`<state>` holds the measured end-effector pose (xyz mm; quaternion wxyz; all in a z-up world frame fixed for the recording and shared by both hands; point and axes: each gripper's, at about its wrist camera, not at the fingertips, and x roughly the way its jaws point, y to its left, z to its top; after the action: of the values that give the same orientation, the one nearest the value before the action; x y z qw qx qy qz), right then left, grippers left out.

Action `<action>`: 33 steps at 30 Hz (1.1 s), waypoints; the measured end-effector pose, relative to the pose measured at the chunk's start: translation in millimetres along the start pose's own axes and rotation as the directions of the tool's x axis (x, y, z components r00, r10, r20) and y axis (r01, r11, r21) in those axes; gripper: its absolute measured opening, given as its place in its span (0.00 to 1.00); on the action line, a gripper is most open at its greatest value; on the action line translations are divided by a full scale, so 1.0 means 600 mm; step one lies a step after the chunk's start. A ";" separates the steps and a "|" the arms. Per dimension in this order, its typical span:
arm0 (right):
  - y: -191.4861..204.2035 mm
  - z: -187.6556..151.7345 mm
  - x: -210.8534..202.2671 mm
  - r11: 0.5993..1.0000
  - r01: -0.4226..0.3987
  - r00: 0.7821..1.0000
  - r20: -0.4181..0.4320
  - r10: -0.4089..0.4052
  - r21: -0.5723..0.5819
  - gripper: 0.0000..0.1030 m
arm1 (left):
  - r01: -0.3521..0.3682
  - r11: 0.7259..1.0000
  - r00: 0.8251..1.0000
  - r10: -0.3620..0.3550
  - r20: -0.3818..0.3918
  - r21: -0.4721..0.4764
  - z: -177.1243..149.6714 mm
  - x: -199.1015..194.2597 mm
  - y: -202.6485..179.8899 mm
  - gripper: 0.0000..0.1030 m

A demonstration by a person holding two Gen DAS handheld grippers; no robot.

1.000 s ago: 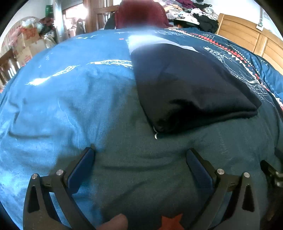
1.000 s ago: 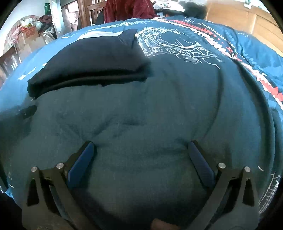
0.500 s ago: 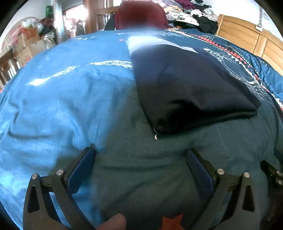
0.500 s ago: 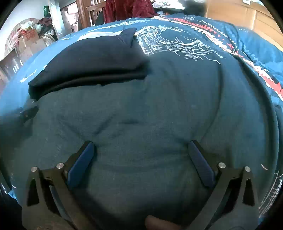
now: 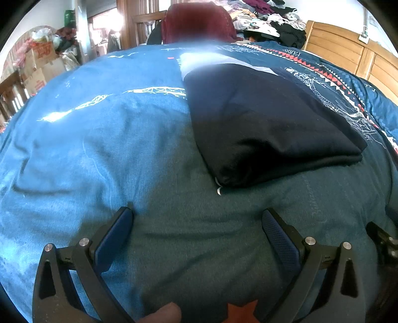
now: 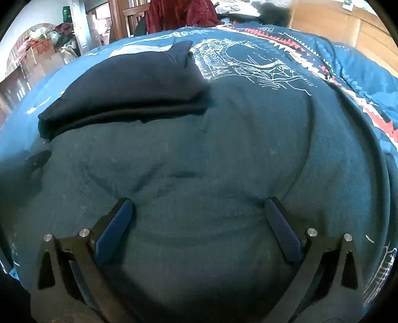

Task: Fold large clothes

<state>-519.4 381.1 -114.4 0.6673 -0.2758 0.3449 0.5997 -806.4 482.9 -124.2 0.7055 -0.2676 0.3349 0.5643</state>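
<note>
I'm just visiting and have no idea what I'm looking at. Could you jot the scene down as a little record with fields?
place: a bed with a blue patterned quilt
garment: dark folded garment, lying flat on the quilt, touched by neither tool
left gripper: open, fingers wide apart, holding nothing, over the quilt short of the garment
right gripper: open, holding nothing, garment ahead and to its left
background: wooden headboard, pile of clothes, cardboard boxes
folding: looks done, judging by the layered edge

dark navy garment (image 5: 268, 129) | folded into thick rectangle | lying flat on bed | near fold edge closed, layered
</note>
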 end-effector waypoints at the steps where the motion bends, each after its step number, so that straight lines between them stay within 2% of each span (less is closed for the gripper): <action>1: 0.000 0.000 0.000 1.000 0.000 1.000 0.000 0.000 0.000 1.00 | 0.001 1.000 1.000 -0.001 0.000 -0.001 0.000 0.000 0.001 1.00; 16: -0.002 0.000 0.000 1.000 -0.004 1.000 0.007 0.004 0.004 1.00 | 0.010 1.000 1.000 -0.010 0.009 -0.006 -0.005 -0.006 -0.002 1.00; 19: -0.006 0.002 -0.002 0.998 -0.045 0.999 -0.017 0.044 -0.046 1.00 | 0.002 1.000 1.000 -0.002 0.007 0.000 -0.006 -0.006 -0.005 1.00; 21: -0.012 0.002 -0.002 0.997 -0.070 0.997 -0.015 0.069 -0.029 1.00 | 0.004 1.000 1.000 -0.004 0.007 -0.001 -0.005 -0.006 -0.004 1.00; 26: 0.007 0.002 0.000 0.997 -0.019 1.000 0.006 0.019 -0.068 1.00 | 0.002 1.000 1.000 -0.002 0.006 0.001 -0.005 -0.005 -0.003 1.00; 33: 0.001 0.002 0.002 0.996 -0.049 0.999 0.010 0.050 -0.075 1.00 | 0.001 1.000 1.000 -0.001 0.007 0.002 -0.005 -0.005 -0.003 1.00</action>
<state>-519.6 383.0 -114.6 0.6435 -0.2886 0.3250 0.6300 -805.4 478.3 -124.1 0.7073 -0.2653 0.3329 0.5644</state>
